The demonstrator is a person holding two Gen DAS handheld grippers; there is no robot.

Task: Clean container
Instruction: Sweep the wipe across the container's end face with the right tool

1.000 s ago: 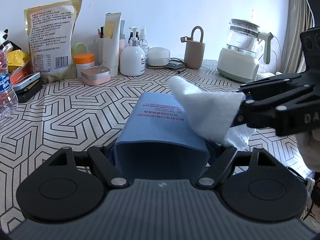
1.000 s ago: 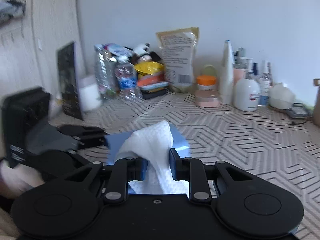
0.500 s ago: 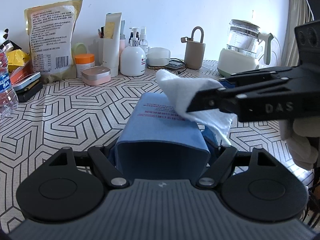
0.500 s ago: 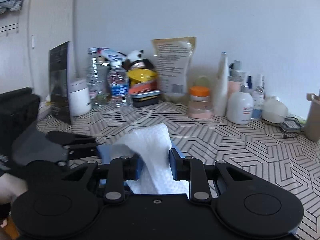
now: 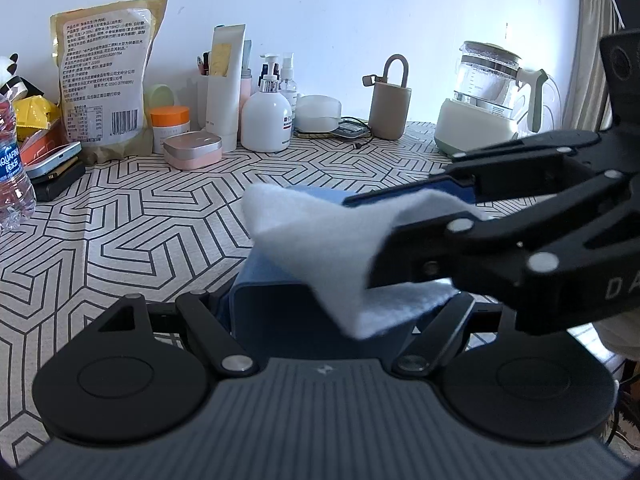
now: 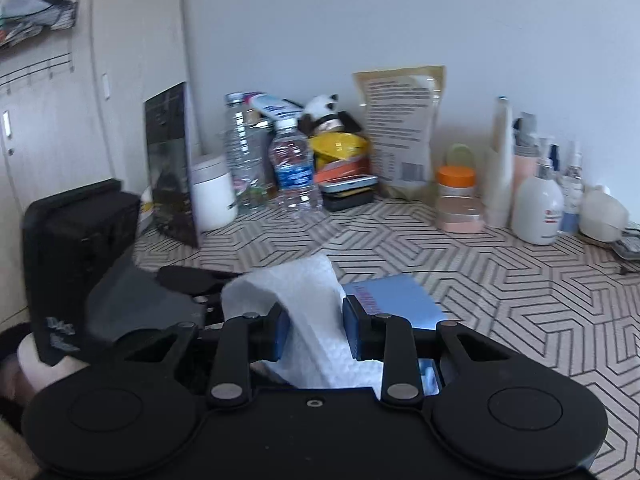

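A blue rectangular container (image 5: 276, 312) lies on its side on the patterned tablecloth. My left gripper (image 5: 320, 308) is shut on its near end. My right gripper (image 6: 314, 332) is shut on a folded white paper towel (image 6: 304, 304). In the left wrist view the right gripper (image 5: 380, 236) comes in from the right, with the towel (image 5: 320, 248) draped over the container's top near my left fingers. In the right wrist view the container (image 6: 396, 304) shows just beyond the towel, with the left gripper's body (image 6: 136, 300) to its left.
Along the back wall stand a snack bag (image 5: 104, 80), an orange-lidded jar (image 5: 170, 122), a pink tin (image 5: 192, 156), lotion bottles (image 5: 266, 120), a beige bottle with handle (image 5: 390, 108) and a kettle (image 5: 480, 100). Water bottles (image 6: 294, 168) stand at the left.
My right gripper has carried the towel leftward and nearer, from the container's far right corner across its top to the end held by my left gripper. The container and left gripper stayed still.
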